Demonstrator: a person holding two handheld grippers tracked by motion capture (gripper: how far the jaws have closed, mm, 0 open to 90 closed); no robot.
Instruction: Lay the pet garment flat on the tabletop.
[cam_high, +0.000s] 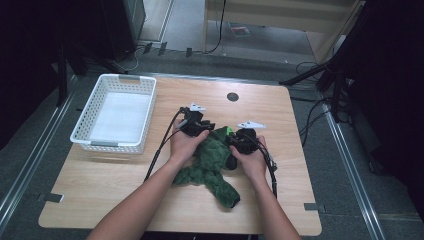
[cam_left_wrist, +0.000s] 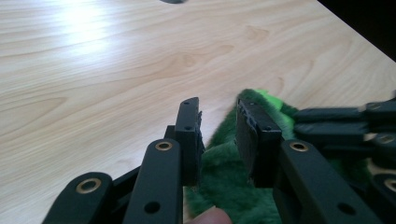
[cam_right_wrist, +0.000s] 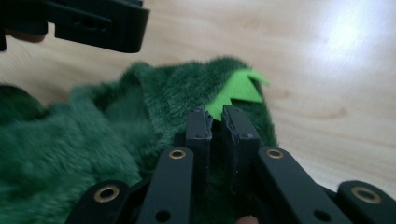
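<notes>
A dark green plush toy (cam_high: 212, 165) with a bright green felt crest (cam_right_wrist: 238, 88) lies in the middle of the wooden table (cam_high: 100, 185). My left gripper (cam_high: 199, 126) sits at the toy's far left edge. In the left gripper view it (cam_left_wrist: 219, 109) is open, with the green fur (cam_left_wrist: 224, 177) lying below and between its jaws. My right gripper (cam_high: 235, 141) rests on the toy's far right side. In the right gripper view it (cam_right_wrist: 217, 114) has its jaws almost together, pinching fur at the base of the felt crest.
A white slatted basket (cam_high: 148, 120) stands at the table's far left with nothing in it. A round dark grommet (cam_high: 232, 96) sits near the far edge. Cables trail from both grippers toward the person. Stands and cables line the floor around the table.
</notes>
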